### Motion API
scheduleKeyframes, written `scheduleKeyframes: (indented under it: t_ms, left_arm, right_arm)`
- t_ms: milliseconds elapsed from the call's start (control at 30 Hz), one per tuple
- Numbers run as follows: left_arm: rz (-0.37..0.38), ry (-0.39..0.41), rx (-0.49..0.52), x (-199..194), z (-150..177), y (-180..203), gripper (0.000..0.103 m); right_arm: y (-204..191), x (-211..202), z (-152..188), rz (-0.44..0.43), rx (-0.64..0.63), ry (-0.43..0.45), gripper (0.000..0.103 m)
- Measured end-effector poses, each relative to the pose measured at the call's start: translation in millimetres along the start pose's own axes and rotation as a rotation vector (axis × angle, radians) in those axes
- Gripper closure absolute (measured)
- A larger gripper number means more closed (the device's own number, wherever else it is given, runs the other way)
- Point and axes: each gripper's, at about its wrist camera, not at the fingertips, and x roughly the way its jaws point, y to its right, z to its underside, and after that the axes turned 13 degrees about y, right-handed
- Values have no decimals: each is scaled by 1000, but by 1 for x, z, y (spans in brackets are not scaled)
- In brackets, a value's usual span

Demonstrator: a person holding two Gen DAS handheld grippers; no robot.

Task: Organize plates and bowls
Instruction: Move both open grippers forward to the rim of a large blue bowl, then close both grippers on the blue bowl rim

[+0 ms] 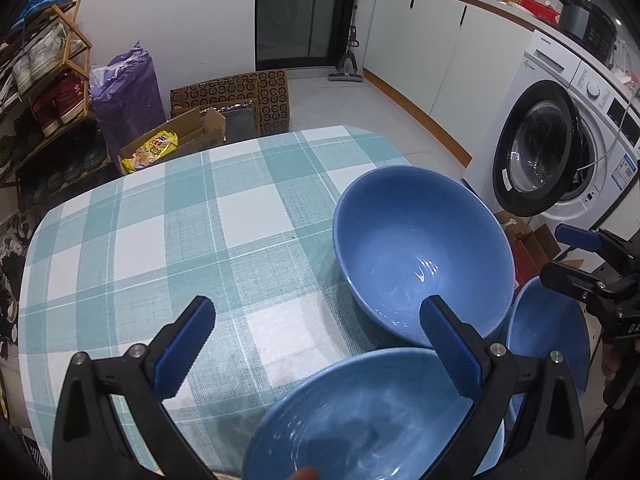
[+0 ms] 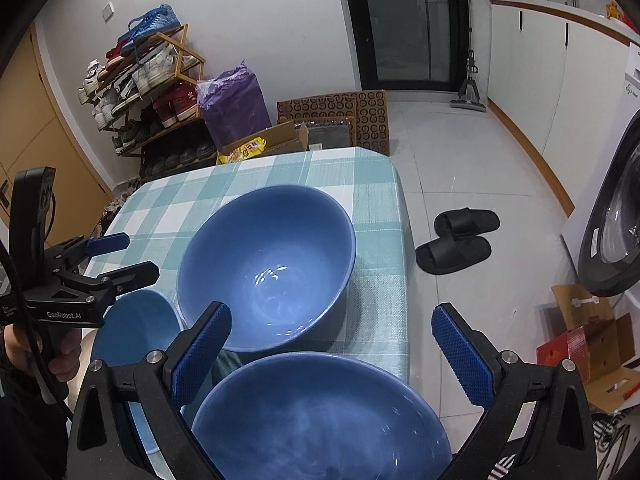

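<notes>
Three blue bowls clustered at lower right of the checked tablecloth [image 1: 160, 220] — far bowl [image 1: 420, 248], near bowl [image 1: 360, 420], side bowl [image 1: 556, 340]. Left gripper [image 1: 316, 348] and right gripper [image 2: 332, 344] both spread wide, empty. Risk — glazed rim slipping, or knocking a table-edge bowl off.

Three blue bowls [image 1: 424, 256] clustered at table [image 1: 160, 240] right near corner, apparently touching. Left gripper [image 1: 316, 344] spread wide above nearest bowl [image 1: 360, 420]. Right gripper [image 1: 576, 260] beyond right edge.

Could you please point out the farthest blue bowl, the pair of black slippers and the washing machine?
farthest blue bowl [image 2: 268, 272], right wrist view, inner bottom.
black slippers [image 2: 460, 240], right wrist view, where the two meet.
washing machine [image 1: 536, 152], left wrist view, door glass.
</notes>
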Motion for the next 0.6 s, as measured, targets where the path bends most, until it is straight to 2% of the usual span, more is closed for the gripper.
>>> scheduleKeyframes:
  t_ms: [133,267,400,533,600]
  left_arm:
    - [20,-10,6,7,-1,3,4]
    - [28,-23,2,14,-2,4,15]
    - [36,-37,3,19,-3,4,25]
    - [37,-45,22,24,-1,8,30]
    - [38,-52,24,26,-1,8,38]
  right_arm:
    - [1,11,-1,-8,11,-21,1]
    - [2,19,-2,-9,14,-33,3]
    - [1,27,-4,-9,11,-48,12]
    - [-2,34,-3,-18,0,-64,23]
    - [-3,38,-3,-24,-5,-71,27]
